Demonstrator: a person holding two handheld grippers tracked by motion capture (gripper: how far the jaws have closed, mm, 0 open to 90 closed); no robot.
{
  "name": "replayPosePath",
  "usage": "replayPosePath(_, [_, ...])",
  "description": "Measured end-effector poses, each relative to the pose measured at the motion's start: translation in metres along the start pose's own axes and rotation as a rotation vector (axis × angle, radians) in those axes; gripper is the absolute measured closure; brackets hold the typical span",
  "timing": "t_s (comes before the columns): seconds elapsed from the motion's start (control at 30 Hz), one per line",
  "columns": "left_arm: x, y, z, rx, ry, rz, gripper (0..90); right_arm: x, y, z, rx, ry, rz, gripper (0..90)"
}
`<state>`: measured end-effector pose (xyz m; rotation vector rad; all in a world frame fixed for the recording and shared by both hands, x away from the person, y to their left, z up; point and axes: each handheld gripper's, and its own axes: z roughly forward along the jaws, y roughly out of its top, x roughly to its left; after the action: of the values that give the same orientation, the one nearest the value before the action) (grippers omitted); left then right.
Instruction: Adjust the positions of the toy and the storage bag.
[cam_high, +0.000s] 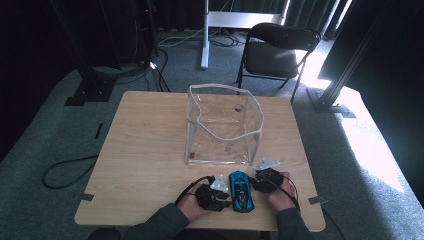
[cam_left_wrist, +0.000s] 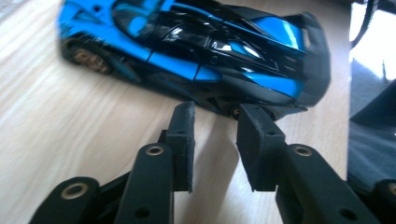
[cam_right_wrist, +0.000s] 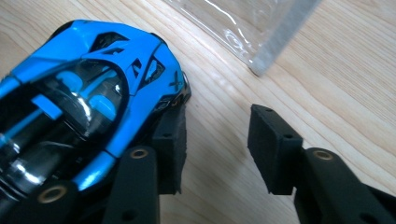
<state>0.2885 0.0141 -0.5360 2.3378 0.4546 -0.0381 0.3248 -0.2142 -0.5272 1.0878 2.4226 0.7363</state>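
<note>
High view: a blue toy car (cam_high: 241, 191) lies on the wooden table (cam_high: 145, 145) close to its near edge, nose pointing away from the person, between the left gripper (cam_high: 222, 196) and the right gripper (cam_high: 258, 181), each just beside one flank. A clear plastic bag (cam_high: 223, 124) stands open at the table's centre, beyond the car and apart from it. A black folding chair (cam_high: 276, 50) stands past the far edge.

Left gripper view: the jaws of the left gripper (cam_left_wrist: 215, 119) stand apart with bare table between them; their tips reach the car's (cam_left_wrist: 196, 51) lower side near a wheel, and whether they touch it cannot be told.

Right gripper view: the jaws of the right gripper (cam_right_wrist: 215, 128) are apart; the left pad lies against the car's (cam_right_wrist: 88, 102) nose, the other is clear of it over bare wood. A corner of the bag (cam_right_wrist: 252, 28) lies at the far right.
</note>
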Motion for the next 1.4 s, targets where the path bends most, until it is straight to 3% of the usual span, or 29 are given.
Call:
replayPosePath(0.07, [-0.006, 0.004, 0.005, 0.007, -0.02, 0.021, 68.3, 0.003, 0.005, 0.002, -0.002, 0.002, -0.013, 59.3])
replayPosePath(0.13, [-0.009, 0.009, 0.009, 0.016, -0.013, 0.03, 67.9, 0.005, 0.011, 0.003, -0.013, -0.009, -0.012, 62.0])
replayPosePath(0.2, [-0.01, 0.012, 0.013, 0.012, -0.021, 0.013, 69.0, 0.005, 0.018, 0.001, -0.039, 0.004, 0.01, 63.4])
replayPosePath(0.3, [-0.011, 0.015, 0.017, 0.001, -0.033, 0.001, 69.4, 0.006, 0.026, 0.002, -0.022, -0.002, -0.003, 63.3])
replayPosePath(0.37, [-0.012, 0.016, 0.018, -0.004, -0.029, -0.001, 69.4, 0.006, 0.027, 0.003, -0.007, -0.022, -0.02, 59.1])
replayPosePath(0.47, [-0.008, 0.016, 0.019, -0.019, -0.023, -0.036, 69.6, 0.007, 0.023, -0.005, -0.028, -0.034, -0.002, 53.6])
replayPosePath(0.63, [-0.002, 0.016, 0.02, -0.043, 0.01, -0.082, 71.1, 0.012, 0.01, -0.029, -0.094, 0.044, 0.012, 43.0])
replayPosePath(0.73, [0.004, 0.015, 0.019, -0.063, 0.021, -0.126, 71.2, 0.019, 0.003, -0.045, -0.113, 0.087, -0.004, 38.5])
replayPosePath(0.8, [0.008, 0.015, 0.018, -0.061, 0.029, -0.126, 70.4, 0.026, -0.003, -0.052, -0.12, 0.11, -0.015, 34.7])
replayPosePath(1.1, [0.011, 0.012, 0.015, -0.07, 0.065, -0.134, 65.5, 0.053, -0.022, -0.048, -0.049, 0.024, -0.104, 17.4])
replayPosePath(1.23, [0.011, 0.012, 0.014, -0.066, 0.074, -0.126, 64.4, 0.052, -0.029, -0.04, -0.003, 0.02, -0.126, 15.3])
replayPosePath(1.4, [0.009, 0.011, 0.012, -0.059, 0.085, -0.103, 62.4, 0.041, -0.037, -0.035, -0.009, 0.043, -0.083, 14.1])
